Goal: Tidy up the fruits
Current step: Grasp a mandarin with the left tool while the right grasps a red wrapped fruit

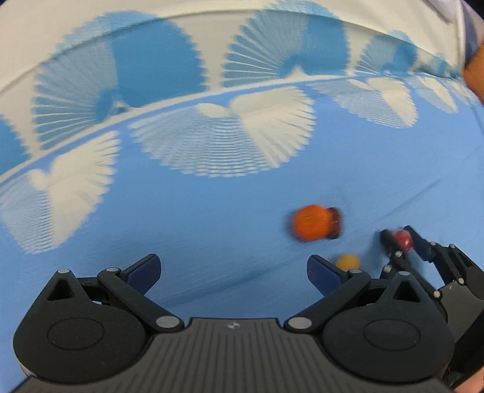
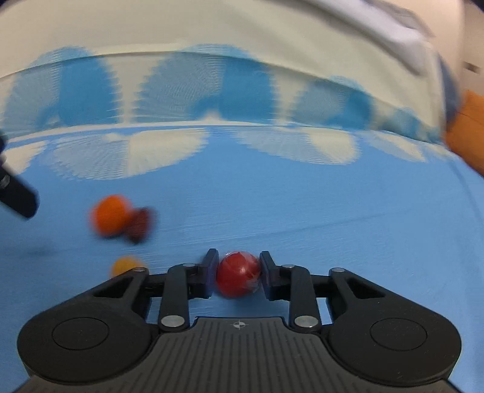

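My right gripper (image 2: 239,273) is shut on a small red round fruit (image 2: 239,273) just above the blue cloth; it also shows in the left wrist view (image 1: 402,238), holding the red fruit (image 1: 403,238). My left gripper (image 1: 233,272) is open and empty over the cloth. An orange fruit (image 1: 310,222) lies on the cloth with a dark red fruit (image 1: 335,222) touching its right side; both show in the right wrist view, the orange fruit (image 2: 109,215) and the dark red fruit (image 2: 140,224). A small yellow fruit (image 1: 348,261) sits by my left gripper's right finger; it also shows in the right wrist view (image 2: 125,265).
A blue cloth (image 1: 211,211) with white fan patterns covers the table, with a cream band (image 1: 181,18) at the far side. An orange object (image 2: 467,130) stands at the far right edge. Both views are motion-blurred.
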Tool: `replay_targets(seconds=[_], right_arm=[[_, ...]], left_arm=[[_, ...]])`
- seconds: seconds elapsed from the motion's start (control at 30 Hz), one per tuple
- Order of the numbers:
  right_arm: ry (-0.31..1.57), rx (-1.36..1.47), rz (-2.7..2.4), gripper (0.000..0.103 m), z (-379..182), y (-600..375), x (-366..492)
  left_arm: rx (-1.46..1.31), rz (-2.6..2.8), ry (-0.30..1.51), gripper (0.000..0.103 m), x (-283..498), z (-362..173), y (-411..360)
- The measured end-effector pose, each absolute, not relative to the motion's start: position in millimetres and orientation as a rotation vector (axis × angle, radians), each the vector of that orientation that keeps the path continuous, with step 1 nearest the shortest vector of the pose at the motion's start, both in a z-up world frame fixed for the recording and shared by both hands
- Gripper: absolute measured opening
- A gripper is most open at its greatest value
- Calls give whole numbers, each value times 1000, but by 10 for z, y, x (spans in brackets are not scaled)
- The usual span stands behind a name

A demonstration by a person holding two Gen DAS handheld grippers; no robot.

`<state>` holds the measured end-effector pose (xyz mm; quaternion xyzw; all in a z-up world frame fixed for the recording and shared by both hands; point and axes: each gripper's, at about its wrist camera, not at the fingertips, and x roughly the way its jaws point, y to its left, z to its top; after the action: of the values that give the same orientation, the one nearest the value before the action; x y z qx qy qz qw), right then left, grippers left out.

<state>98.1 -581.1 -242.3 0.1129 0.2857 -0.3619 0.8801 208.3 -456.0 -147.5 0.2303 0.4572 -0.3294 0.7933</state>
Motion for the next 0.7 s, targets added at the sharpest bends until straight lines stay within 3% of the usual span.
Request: replay_targets(seconds=[0.33,0.4,0.53,0.63,0.67,0.7], right_arm=[[543,414,-1078,31,-2483,-6328,486],[532,438,-1080,31,-2494,-6340,465],[535,433,-1083,31,-2495,-6339,471],[532,436,-1085,31,-2491,-6342,500],[529,435,-1086,31,-2490,-6338,497],[527,433,-1087,31,-2492,-6334,499]], left_arm=[[595,-828,1020,102,2036,-1842,-5132],[630,-846,995,98,2043,-1890,-5165],[693,-941,981,76,2027,-1938,-5233],[759,-1012,905,49,1918,-1938,-5254],[756,-1017,898,31,1900,-1923,-5238],[749,-1024,895,32,1887,-1908,-5220]])
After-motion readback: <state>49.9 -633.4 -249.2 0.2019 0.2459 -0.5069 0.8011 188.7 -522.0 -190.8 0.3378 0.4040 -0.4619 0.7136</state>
